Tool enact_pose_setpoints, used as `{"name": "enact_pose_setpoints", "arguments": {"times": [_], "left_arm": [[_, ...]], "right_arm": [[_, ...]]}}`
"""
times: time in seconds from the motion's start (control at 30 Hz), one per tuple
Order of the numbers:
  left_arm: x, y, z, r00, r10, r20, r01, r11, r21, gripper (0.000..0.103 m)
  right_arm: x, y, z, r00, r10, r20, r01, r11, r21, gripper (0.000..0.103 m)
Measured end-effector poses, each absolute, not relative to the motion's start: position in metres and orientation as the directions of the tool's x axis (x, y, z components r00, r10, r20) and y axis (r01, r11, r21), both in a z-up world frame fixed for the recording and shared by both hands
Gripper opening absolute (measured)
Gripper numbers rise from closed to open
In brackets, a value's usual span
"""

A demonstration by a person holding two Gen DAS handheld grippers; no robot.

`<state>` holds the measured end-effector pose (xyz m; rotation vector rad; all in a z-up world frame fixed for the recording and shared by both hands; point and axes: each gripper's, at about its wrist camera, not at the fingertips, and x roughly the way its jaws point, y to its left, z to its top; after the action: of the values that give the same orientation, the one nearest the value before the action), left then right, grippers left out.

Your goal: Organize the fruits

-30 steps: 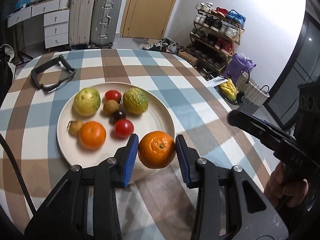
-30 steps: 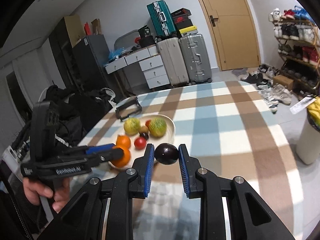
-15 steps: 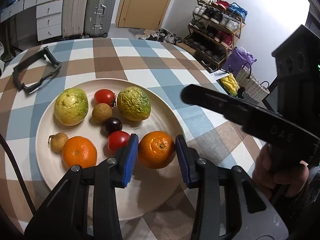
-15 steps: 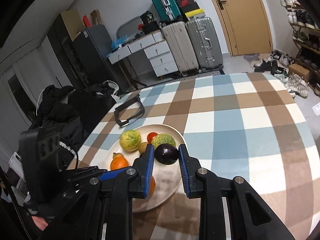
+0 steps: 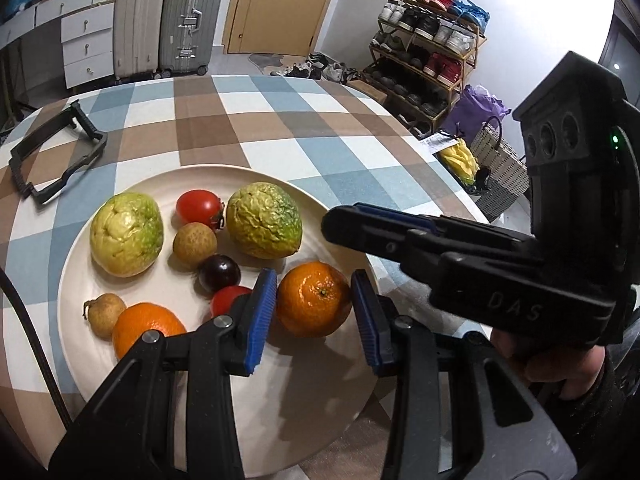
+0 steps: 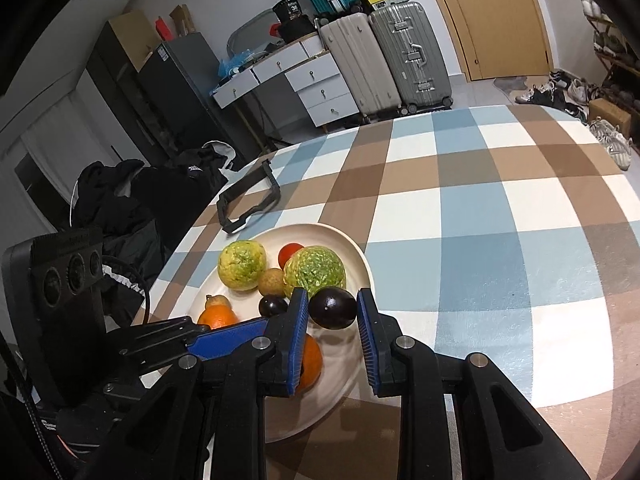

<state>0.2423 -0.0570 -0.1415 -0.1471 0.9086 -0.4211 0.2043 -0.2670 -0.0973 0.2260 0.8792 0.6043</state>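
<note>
Two grippers work over one round cream plate (image 5: 280,412), smooth and matte, set on a worktop (image 5: 280,148) covered in a blue, brown and white checked cloth. The left gripper (image 5: 314,312) has its ribbed blue jaws on either side of a dimpled orange mandarin (image 5: 314,304); the fruit sits low over the plate, and whether the pads press it or stand just off it cannot be told. The right gripper (image 6: 333,320) has its jaws closed on a glossy, dark purple plum (image 6: 333,307), held above the plate's right edge.

On the plate lie two wrinkled yellow-green round fruits (image 5: 126,234) (image 5: 264,220), two smooth red cherry tomatoes (image 5: 199,208) (image 5: 228,298), a rough tan longan (image 5: 195,243), a second stemmed longan (image 5: 104,314) near the left rim, a small dark plum (image 5: 220,273) and another mandarin (image 5: 146,332). In the left wrist view the right gripper's black body (image 5: 500,276) crosses the frame and hides the plate's right rim. A black, angular plastic frame (image 5: 52,160) lies on the cloth beyond the plate. Behind the worktop stand two ribbed hard-shell suitcases (image 5: 168,20), white drawers (image 5: 86,40), a wooden door (image 5: 280,0) and a shoe rack (image 5: 428,44).
</note>
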Motion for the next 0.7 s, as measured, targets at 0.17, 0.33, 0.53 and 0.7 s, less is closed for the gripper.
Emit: {"name": "enact_pose_setpoints", "arguments": {"times": [0.17,0.33,0.53,0.7], "left_arm": [[0.244,-0.060,-0.139,0.549,-0.415,-0.725,0.300,0.908,-0.292,0.036],[0.237,-0.060,-0.127,0.582,-0.391,-0.713,0.298,0.918,-0.260,0.038],[0.210,-0.051,-0.099,0.648,-0.363,-0.669,0.269,0.931,-0.245,0.060],[0.180,-0.038,-0.070,0.726,-0.291,-0.623,0.207,0.957,-0.206,0.082]], "right_arm": [[0.207,-0.266,-0.103,0.483,0.578,-0.658,-0.389,0.815,0.430,0.032],[0.204,-0.275,-0.099,0.509,0.583,-0.634,-0.377,0.813,0.445,0.054],[0.183,-0.296,-0.070,0.598,0.552,-0.581,-0.354,0.832,0.427,0.076],[0.153,-0.308,-0.042,0.676,0.518,-0.525,-0.349,0.852,0.391,0.086]]}}
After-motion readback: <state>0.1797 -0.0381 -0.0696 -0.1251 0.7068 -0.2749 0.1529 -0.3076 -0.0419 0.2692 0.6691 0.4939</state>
